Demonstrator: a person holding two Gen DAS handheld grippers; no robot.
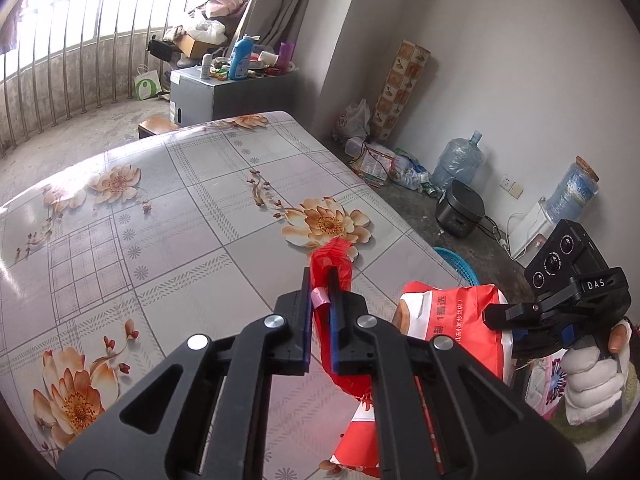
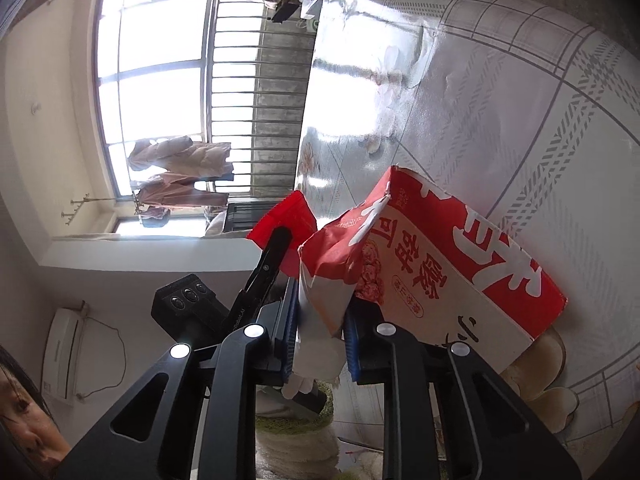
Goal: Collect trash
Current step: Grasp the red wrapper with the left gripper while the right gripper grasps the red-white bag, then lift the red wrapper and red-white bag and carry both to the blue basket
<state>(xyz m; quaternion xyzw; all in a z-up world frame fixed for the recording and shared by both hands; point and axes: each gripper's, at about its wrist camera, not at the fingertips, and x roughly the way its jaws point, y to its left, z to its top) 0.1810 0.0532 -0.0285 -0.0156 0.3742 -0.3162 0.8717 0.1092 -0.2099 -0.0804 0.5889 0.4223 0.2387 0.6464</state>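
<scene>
A thin red wrapper (image 1: 336,252) hangs above the flowered table (image 1: 160,200), with my left gripper (image 1: 320,292) shut on it. To its right is a red-and-white paper bag (image 1: 448,320), open at the top, and my right gripper (image 1: 494,316) grips its edge in a white-gloved hand (image 1: 592,380). In the right wrist view, my right gripper (image 2: 320,320) is shut on the bag's (image 2: 432,272) folded wall, and the bag lies tilted on the table (image 2: 520,100). Just beyond the bag's mouth, my left gripper (image 2: 280,240) holds the red wrapper (image 2: 284,216).
A blue basket (image 1: 456,260) sits on the floor past the table's right edge. A rice cooker (image 1: 460,210), water jugs (image 1: 458,164) and cables line the wall. A grey cabinet (image 1: 224,88) loaded with bottles and a wooden stool (image 1: 156,124) stand behind the table.
</scene>
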